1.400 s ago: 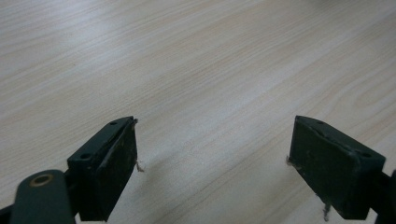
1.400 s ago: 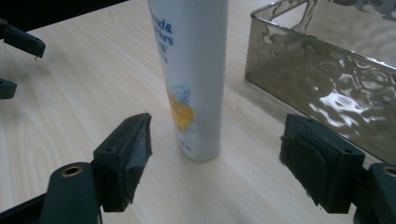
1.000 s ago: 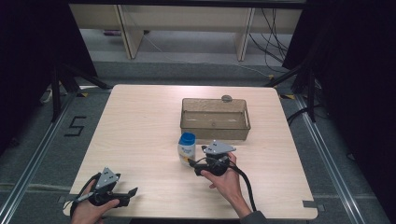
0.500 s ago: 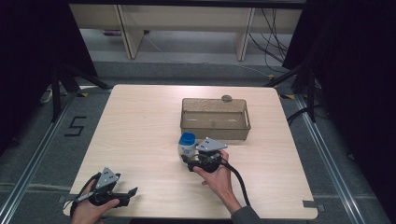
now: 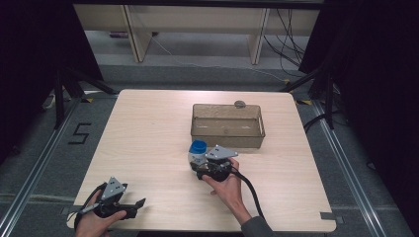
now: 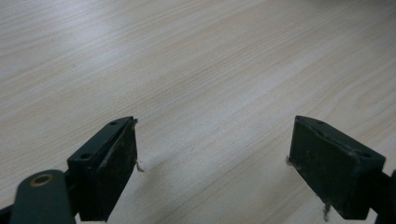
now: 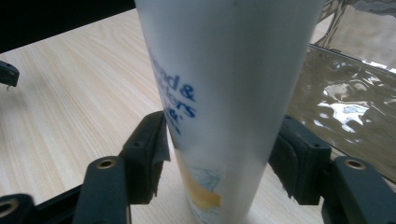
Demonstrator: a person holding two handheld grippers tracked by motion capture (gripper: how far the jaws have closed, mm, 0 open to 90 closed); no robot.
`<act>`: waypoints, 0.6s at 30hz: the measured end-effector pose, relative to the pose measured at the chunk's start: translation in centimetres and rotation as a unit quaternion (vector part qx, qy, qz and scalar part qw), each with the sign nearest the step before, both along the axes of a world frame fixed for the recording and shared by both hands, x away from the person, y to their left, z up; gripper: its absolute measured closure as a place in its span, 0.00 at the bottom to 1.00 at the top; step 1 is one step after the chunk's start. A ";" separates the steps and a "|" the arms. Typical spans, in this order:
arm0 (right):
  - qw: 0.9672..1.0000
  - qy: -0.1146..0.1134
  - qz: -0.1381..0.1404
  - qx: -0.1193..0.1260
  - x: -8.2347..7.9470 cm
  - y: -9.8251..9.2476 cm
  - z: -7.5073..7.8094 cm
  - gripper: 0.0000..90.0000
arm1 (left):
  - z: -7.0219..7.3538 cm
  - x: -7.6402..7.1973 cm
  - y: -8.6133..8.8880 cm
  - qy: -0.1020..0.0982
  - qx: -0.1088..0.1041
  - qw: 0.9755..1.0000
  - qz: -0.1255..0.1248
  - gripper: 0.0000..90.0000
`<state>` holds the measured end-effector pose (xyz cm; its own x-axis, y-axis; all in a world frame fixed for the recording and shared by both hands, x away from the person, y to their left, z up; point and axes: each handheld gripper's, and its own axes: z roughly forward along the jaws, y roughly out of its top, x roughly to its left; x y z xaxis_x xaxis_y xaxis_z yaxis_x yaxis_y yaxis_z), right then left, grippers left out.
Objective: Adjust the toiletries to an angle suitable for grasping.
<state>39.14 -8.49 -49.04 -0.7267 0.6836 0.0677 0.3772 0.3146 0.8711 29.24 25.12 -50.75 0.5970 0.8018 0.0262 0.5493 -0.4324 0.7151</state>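
A white bottle (image 5: 197, 154) with a blue cap stands upright on the table, just in front of the clear plastic bin (image 5: 227, 139). My right gripper (image 5: 196, 165) reaches it from the right. In the right gripper view the bottle (image 7: 229, 93) stands between the jaws with blue lettering facing me, and both pads (image 7: 152, 154) touch its sides. These jaws have just been closing on it. My left gripper (image 5: 139, 203) rests at the table's near left corner, open, with bare wood between its jaws (image 6: 212, 158).
The bin is see-through, and a small grey round object (image 5: 240, 104) lies behind its far wall. The wooden table (image 5: 143, 123) is bare on its left half. Dark stands and cables sit on the floor around it.
My right gripper has slid left up to the bottle and its jaws have come in around the lower body. The left gripper has stayed put.
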 end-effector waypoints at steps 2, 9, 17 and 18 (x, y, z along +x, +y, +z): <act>1.000 -0.002 0.005 -0.005 0.0 0.1 0.1 0.51 | 0.0 0.0 0.0 0.000 -0.001 1.000 0.000 0.16; 1.000 0.000 0.001 0.000 0.0 0.4 0.0 0.53 | -0.3 0.0 -0.4 -0.009 -0.027 0.999 0.018 0.16; 1.000 0.000 -0.002 0.002 0.2 0.6 -0.2 0.53 | -0.1 -0.1 -0.2 -0.003 -0.017 1.000 0.008 0.16; 1.000 0.001 -0.002 0.002 0.2 0.7 -0.2 0.52 | -0.1 -0.1 -0.2 -0.004 -0.018 1.000 0.008 0.16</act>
